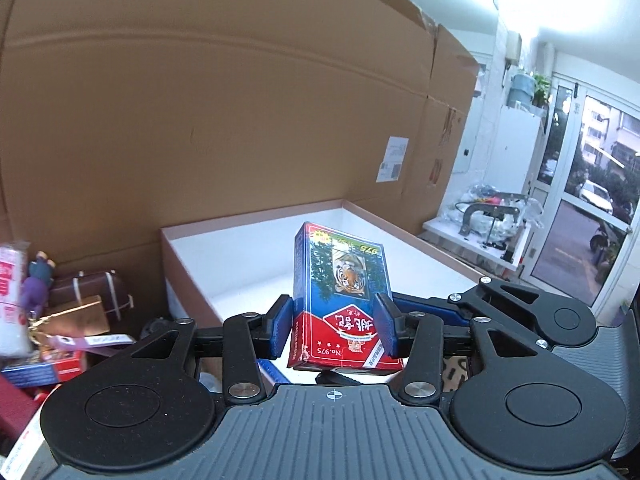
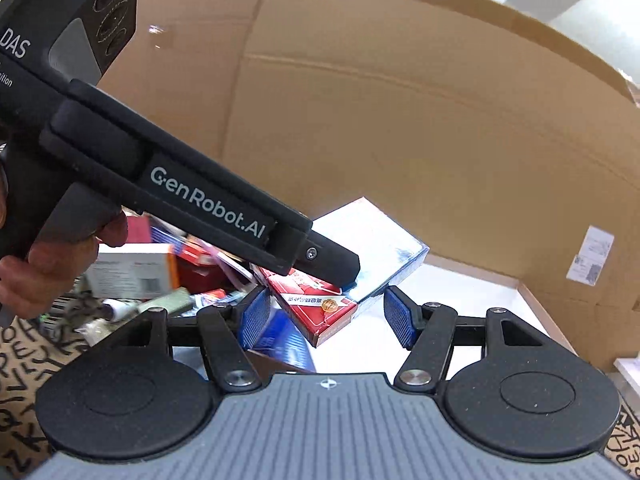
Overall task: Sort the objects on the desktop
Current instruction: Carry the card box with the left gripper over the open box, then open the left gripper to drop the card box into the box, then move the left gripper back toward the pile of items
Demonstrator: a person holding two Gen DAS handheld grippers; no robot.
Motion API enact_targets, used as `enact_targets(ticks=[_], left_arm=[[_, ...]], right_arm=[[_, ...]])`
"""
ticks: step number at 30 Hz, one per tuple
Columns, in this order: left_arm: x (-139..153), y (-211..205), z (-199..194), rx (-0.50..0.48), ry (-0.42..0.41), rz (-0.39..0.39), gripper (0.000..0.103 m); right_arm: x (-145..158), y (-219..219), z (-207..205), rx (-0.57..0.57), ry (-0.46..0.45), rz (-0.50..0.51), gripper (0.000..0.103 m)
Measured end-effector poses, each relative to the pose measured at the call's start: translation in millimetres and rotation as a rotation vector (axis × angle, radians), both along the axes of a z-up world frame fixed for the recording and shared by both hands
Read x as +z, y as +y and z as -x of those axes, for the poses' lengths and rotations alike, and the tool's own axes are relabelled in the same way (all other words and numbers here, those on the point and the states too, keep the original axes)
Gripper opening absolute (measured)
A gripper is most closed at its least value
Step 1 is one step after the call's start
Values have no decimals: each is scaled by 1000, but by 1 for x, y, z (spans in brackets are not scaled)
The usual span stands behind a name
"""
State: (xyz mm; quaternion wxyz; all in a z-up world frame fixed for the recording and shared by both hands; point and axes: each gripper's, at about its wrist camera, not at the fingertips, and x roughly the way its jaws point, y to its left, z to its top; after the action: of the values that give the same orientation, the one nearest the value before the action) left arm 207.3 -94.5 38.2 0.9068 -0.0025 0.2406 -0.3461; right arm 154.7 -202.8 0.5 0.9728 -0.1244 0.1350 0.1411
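The left gripper [image 1: 334, 326] has its blue-padded jaws pressed against the two long sides of a red-and-blue playing-card box with a tiger picture [image 1: 340, 292], holding it by its lower half so the top sticks forward, clear of the fingers. It is held in the air over the near edge of a shallow pink-rimmed cardboard tray with a white floor [image 1: 256, 256], which looks like the sorting bin; gripping across the narrow width probably lets the pack be set down flat inside. The right gripper [image 2: 326, 316] hangs just beside and below it, jaws spread wide around nothing, perhaps ready for another item. A jumbled pile of small cartons and packets [image 2: 160, 276] lies to the left on the tabletop, beside the tray.
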Motion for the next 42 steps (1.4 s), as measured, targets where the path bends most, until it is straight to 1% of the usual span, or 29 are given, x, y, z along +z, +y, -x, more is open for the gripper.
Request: enact_targets(ticks=[1, 3, 4, 5, 6, 7, 8, 9, 10, 13, 17, 22, 25, 28, 30, 32, 33, 37, 42], left_arm=[[-2, -2, -5, 0, 8, 3, 48], [-7, -6, -14, 0, 24, 9, 52], [-9, -8, -18, 0, 36, 14, 61], [-12, -9, -22, 2, 53, 20, 74], [-16, -10, -26, 12, 79, 26, 83], [-20, -10, -30, 30, 113, 30, 100], [-23, -8, -31, 51, 126, 39, 102], [-24, -4, -30, 76, 120, 51, 103], [-25, 0, -29, 100, 115, 64, 103], [-26, 10, -27, 141, 112, 79, 103], [-26, 25, -23, 153, 148, 118, 103], [-25, 32, -13, 164, 136, 112, 103], [-21, 37, -6, 165, 130, 120, 103], [-18, 42, 0, 172, 119, 128, 103], [-16, 46, 5, 177, 117, 136, 103], [-13, 50, 11, 181, 115, 146, 103], [-11, 54, 15, 181, 111, 154, 103], [-5, 70, 31, 203, 98, 182, 103], [-4, 94, 54, 237, 88, 213, 103]], right_arm=[[-3, -1, -5, -3, 6, 0, 68], [-7, -3, -14, -8, 15, 0, 68], [-10, -4, -18, -10, 17, -1, 68], [-13, -4, -23, -10, 21, 3, 70], [-16, -3, -28, -10, 27, 8, 74], [-19, -2, -32, -29, 26, 20, 88], [-23, -1, -34, -61, 13, 37, 92], [-27, 0, -34, -78, 3, 53, 92], [-29, -1, -32, -80, -3, 49, 92], [-34, -5, -29, -84, -8, 12, 93], [-39, -3, -28, -106, -8, -25, 95], [-45, 3, -31, -119, -7, -61, 98], [-49, 9, -32, -128, -11, -54, 99], [-39, 8, -16, -141, -21, -30, 100], [-37, 13, -13, -140, -25, -15, 100], [-20, -5, 12, -136, -37, -4, 100], [-14, -7, 20, -133, -46, 3, 100], [-4, 4, 37, -115, -95, 44, 101], [3, 20, 56, -84, -131, 76, 101]])
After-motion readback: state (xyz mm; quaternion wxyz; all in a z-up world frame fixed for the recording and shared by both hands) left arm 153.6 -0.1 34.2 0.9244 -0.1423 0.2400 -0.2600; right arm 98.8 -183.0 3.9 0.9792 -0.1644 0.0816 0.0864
